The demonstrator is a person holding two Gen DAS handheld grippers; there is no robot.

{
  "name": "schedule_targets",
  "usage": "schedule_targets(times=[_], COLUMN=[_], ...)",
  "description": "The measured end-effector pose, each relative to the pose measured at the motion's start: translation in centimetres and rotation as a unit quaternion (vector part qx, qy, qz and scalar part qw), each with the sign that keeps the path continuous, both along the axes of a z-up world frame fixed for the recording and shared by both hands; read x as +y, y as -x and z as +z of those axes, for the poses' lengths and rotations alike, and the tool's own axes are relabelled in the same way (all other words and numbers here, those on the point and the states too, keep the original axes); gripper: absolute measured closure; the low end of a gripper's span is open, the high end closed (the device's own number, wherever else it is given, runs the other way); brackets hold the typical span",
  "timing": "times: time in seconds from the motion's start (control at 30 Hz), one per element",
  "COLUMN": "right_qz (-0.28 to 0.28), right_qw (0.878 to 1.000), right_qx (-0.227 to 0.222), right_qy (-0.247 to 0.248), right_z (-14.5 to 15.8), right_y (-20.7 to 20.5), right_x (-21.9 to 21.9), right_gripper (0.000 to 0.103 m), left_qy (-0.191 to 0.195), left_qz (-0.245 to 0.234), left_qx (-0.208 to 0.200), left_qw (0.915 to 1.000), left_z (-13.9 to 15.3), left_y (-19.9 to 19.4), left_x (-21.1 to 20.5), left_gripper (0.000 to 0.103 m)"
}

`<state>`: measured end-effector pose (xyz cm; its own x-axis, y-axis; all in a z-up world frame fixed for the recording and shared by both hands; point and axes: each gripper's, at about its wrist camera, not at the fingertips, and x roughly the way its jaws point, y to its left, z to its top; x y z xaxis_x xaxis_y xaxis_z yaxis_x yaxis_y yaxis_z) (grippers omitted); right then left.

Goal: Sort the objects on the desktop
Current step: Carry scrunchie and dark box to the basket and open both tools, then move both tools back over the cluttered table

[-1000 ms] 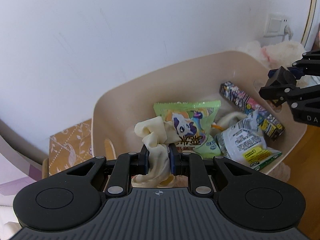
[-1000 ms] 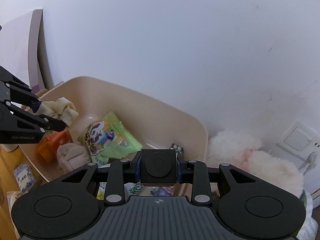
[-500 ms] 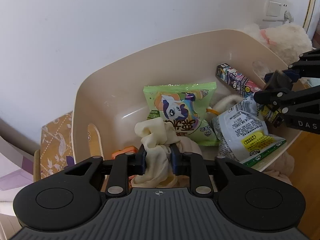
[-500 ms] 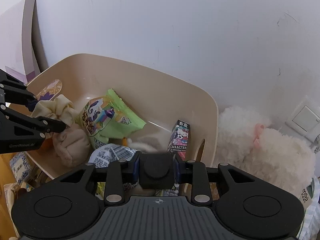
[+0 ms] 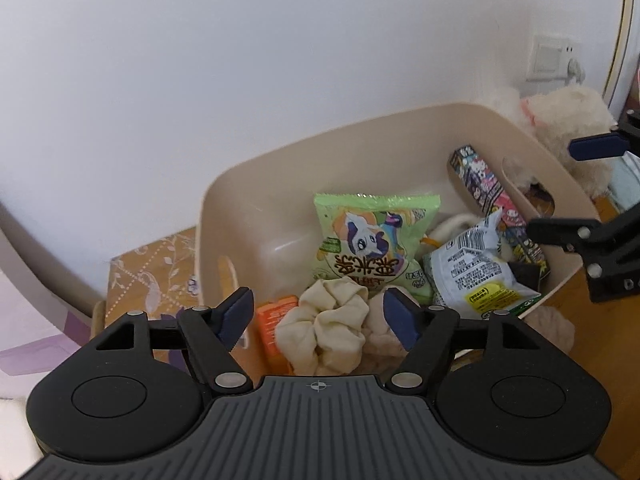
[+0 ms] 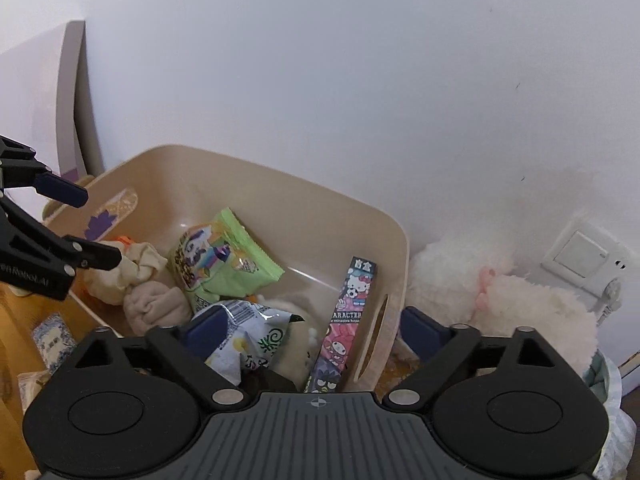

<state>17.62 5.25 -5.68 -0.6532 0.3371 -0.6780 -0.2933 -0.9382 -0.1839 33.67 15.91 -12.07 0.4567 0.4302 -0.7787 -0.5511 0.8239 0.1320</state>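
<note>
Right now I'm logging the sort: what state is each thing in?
Left gripper: jaws opening, nothing pressed between the pads.
Right gripper: jaws opening, holding nothing.
Cream cloth: crumpled, lying loose in the bin.
Bin: upright, partly filled.
Green snack bag: sealed, propped in the bin.
White pouch: crinkled, lying in the bin.
Cartoon box: closed, leaning against the bin wall.

White wall (image 6: 360,80) with a switch plate (image 6: 580,256).

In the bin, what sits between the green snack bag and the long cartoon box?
The white snack packet lies between the green snack bag and the cartoon box, clearest in the right wrist view.
</note>
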Motion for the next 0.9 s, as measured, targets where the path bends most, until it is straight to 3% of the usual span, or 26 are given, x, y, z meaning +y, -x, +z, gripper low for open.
schedule_targets(times=[0.2,0.43,0.7,0.9], right_qz=[0.003,0.005,0.006,0.007], right_qw=[1.000,1.000,0.999,0.997], right_qx=[0.027,0.023,-0.007,-0.036], right_qy=[0.008,0.021,0.041,0.062], right_z=[1.0,0.5,-1.6,-4.0], right_y=[-3.1,-7.2,-12.4,-15.8], right_x=[-1.4,-2.8,-4.6,-6.1], right_gripper=[0.000,0.000,0.000,0.000], left_qy=[-0.015,-0.018,0.026,0.044], left_qz=[0.010,0.000,0.002,-0.029], left_qx=[-0.024,-0.025,0.001,0.036], left_qw=[0.9996,0.9995,0.9997,0.9980], left_z=[1.9,2.6,0.4,-2.3], left_y=[3.1,7.0,10.4,12.0], left_x=[-0.7,-2.3,-4.4,-6.9], left_gripper=[0.028,0.028,0.028,0.028])
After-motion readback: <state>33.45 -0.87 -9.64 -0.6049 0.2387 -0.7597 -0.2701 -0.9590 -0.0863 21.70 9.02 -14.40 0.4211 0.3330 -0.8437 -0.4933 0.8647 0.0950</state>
